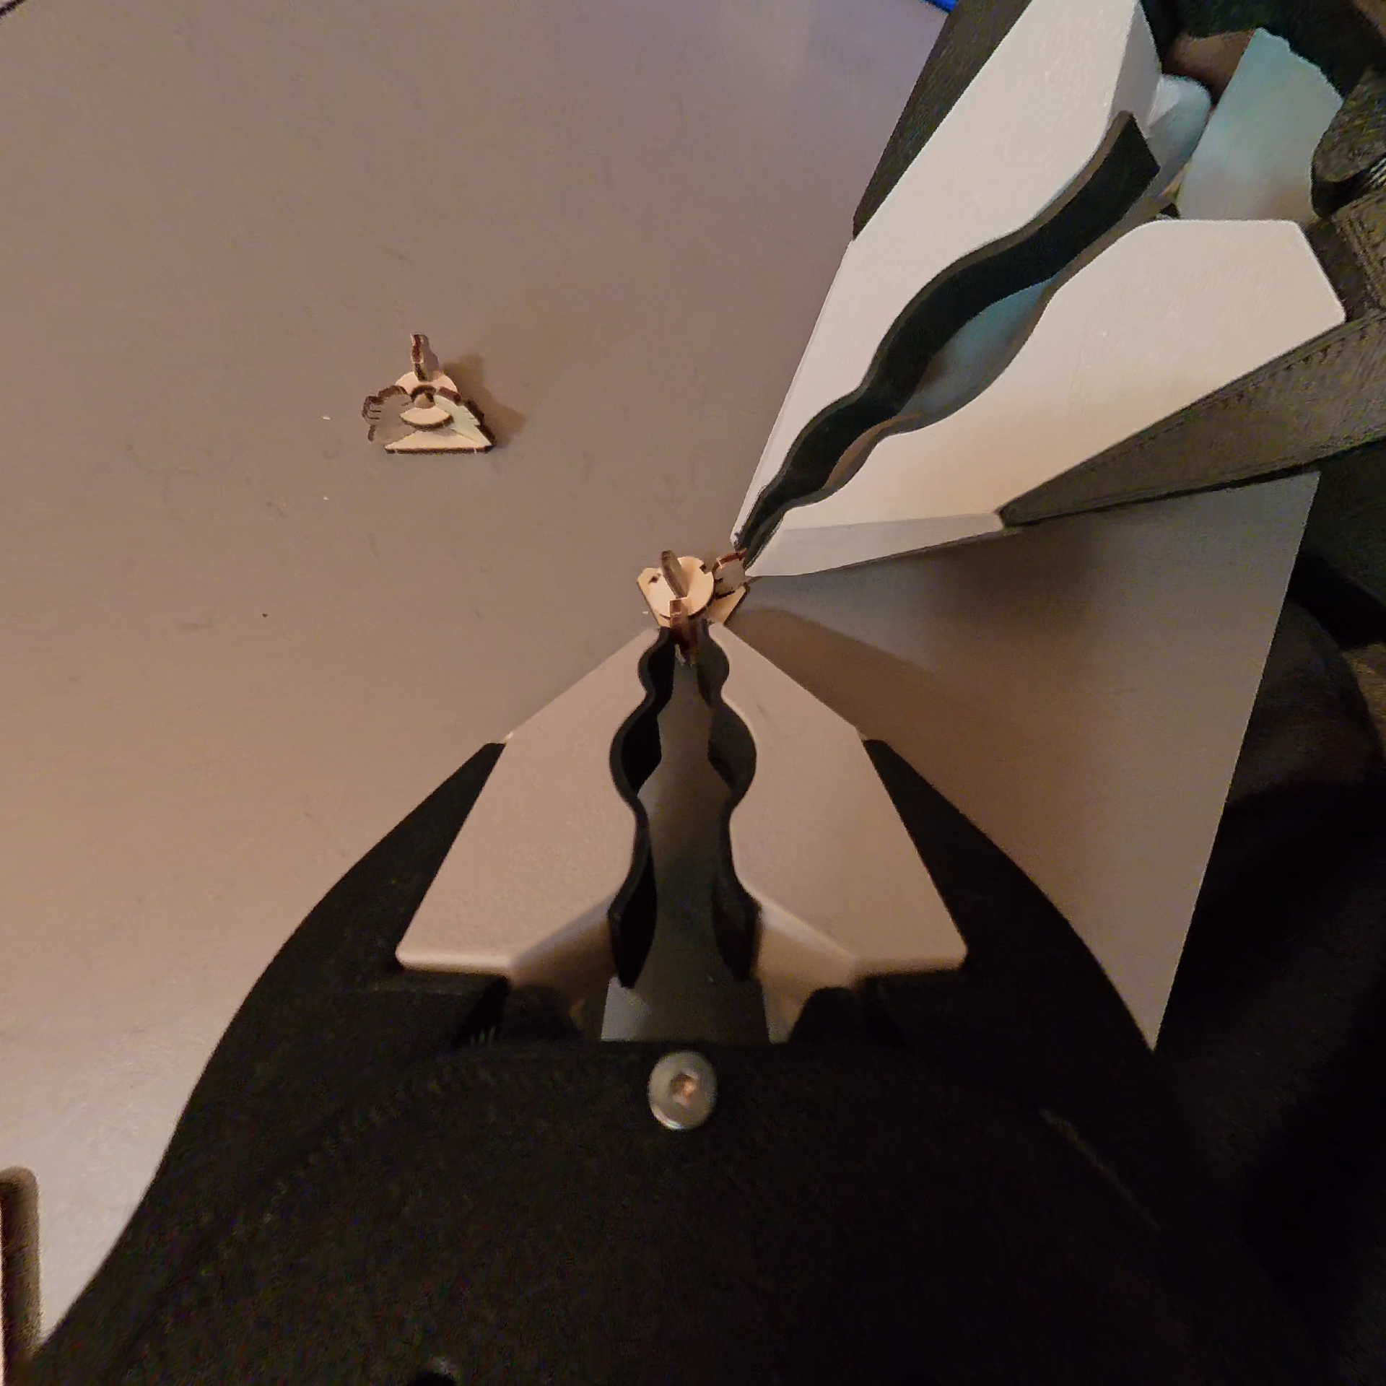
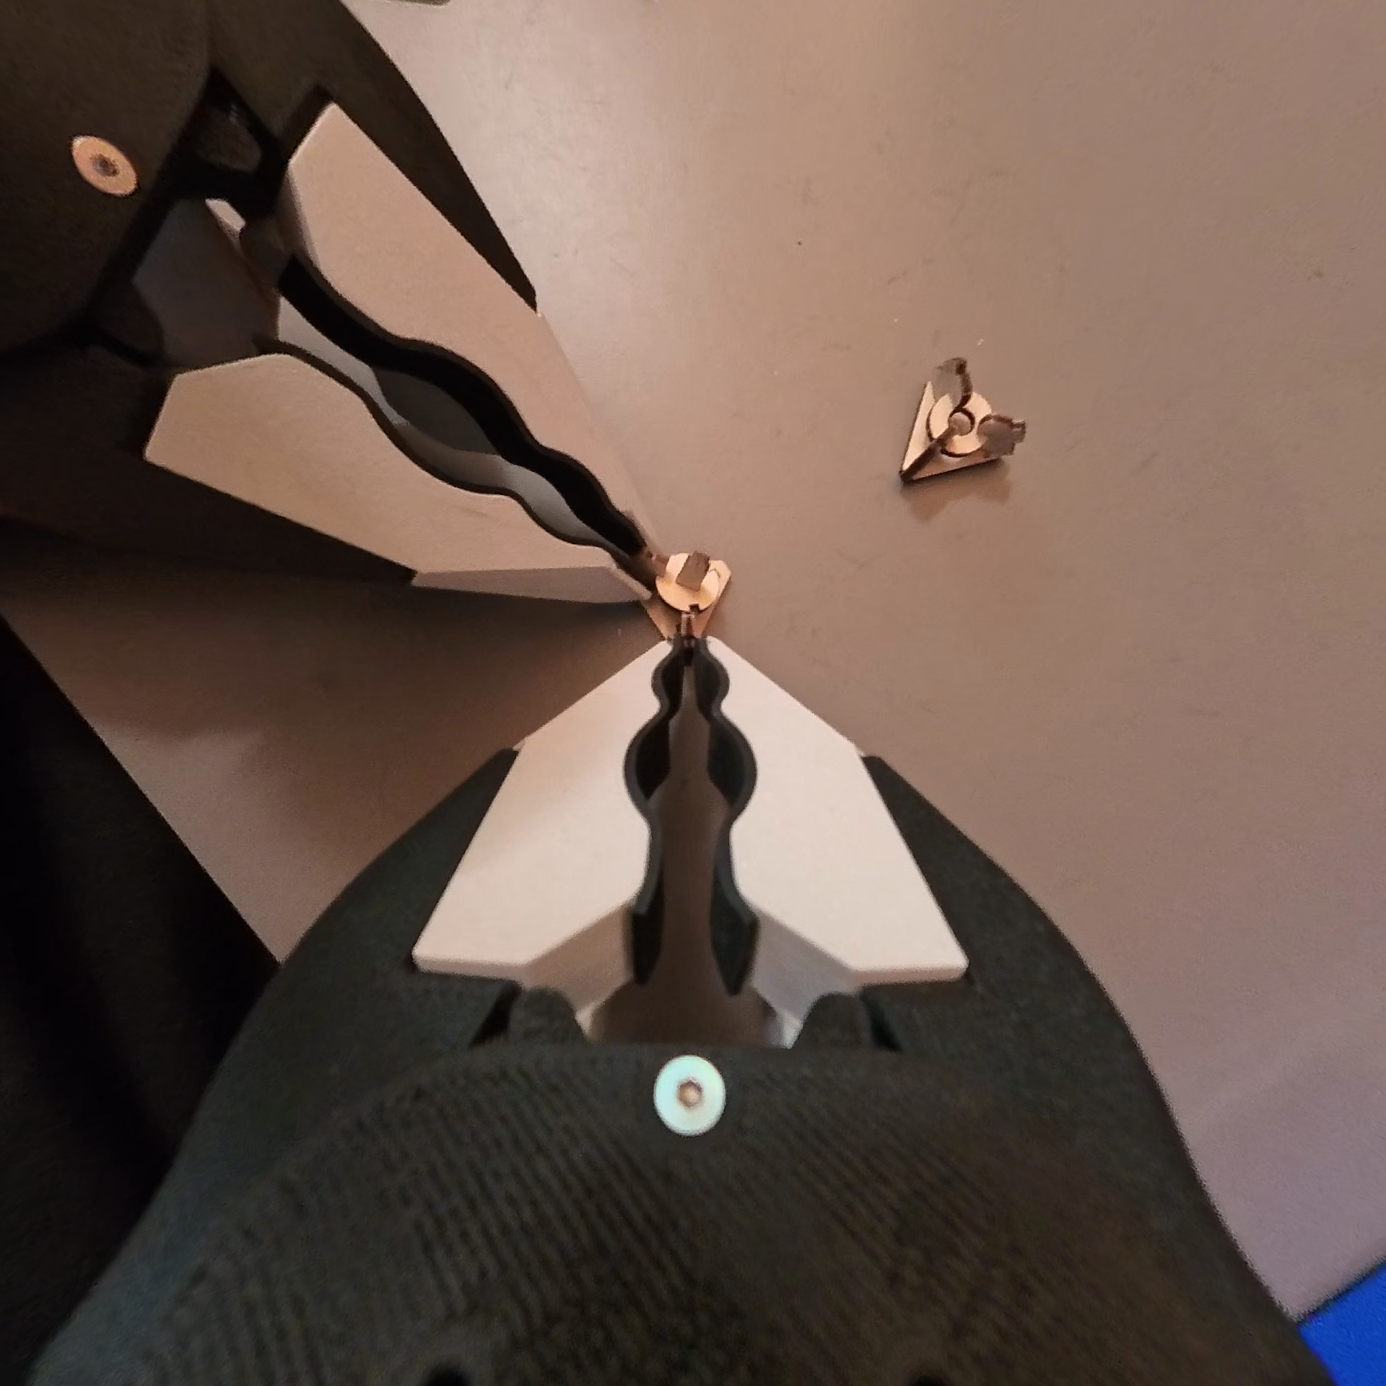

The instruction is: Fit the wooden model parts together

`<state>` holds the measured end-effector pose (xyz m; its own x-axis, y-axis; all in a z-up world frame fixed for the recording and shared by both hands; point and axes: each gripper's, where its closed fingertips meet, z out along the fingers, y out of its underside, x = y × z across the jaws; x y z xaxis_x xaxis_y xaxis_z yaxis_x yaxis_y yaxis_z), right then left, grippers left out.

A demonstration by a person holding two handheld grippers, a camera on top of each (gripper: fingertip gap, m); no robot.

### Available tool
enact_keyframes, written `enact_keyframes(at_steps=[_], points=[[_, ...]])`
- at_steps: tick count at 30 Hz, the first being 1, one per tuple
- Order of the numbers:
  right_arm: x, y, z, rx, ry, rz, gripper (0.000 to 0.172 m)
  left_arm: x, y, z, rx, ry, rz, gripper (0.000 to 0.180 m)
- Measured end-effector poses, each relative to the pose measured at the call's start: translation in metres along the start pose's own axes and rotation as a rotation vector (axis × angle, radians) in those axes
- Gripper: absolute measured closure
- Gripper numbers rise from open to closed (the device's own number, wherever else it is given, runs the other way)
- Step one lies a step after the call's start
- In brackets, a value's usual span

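Observation:
A small wooden assembly (image 1: 677, 587), a round disc on a triangular base with thin upright tabs, is pinched between both grippers just above the table. My left gripper (image 1: 681, 634) is shut on a thin dark tab at the assembly's near edge. My right gripper (image 2: 686, 640) is shut on another thin tab of the same assembly (image 2: 688, 583). The right gripper also shows in the left wrist view (image 1: 739, 551), coming in from the upper right. The left gripper shows in the right wrist view (image 2: 637, 559), coming in from the upper left.
A second small wooden assembly (image 1: 427, 409), triangular with a disc and tabs, lies on the grey table (image 1: 225, 675) to the left; it also shows in the right wrist view (image 2: 956, 431). A blue patch (image 2: 1350, 1342) shows at the table's corner.

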<state>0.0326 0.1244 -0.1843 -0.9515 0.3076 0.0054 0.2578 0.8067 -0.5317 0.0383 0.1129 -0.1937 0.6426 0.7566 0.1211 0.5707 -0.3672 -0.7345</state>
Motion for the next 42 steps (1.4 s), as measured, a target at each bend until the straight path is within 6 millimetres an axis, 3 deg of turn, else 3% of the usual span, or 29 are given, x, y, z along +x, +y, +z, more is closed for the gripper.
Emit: enact_keyframes(at_steps=[8,23,34,42], points=[[0.0008,0.0003,0.0000,0.020,-0.026,0.038,0.170,0.0006,0.0004,0.0002,-0.003,-0.002,0.008,0.179],[0.0000,0.0000,0.0005,-0.060,0.011,-0.071,0.171,0.0007,-0.0005,0.0002,-0.001,-0.018,0.046,0.180],[0.0005,-0.0018,0.0013,-0.017,-0.066,-0.017,0.171,-0.0005,-0.0004,0.0000,-0.005,-0.042,0.076,0.180],[-0.0004,-0.0027,0.0012,0.047,-0.067,-0.203,0.170,-0.0013,-0.0008,0.0003,-0.015,-0.050,0.102,0.180]])
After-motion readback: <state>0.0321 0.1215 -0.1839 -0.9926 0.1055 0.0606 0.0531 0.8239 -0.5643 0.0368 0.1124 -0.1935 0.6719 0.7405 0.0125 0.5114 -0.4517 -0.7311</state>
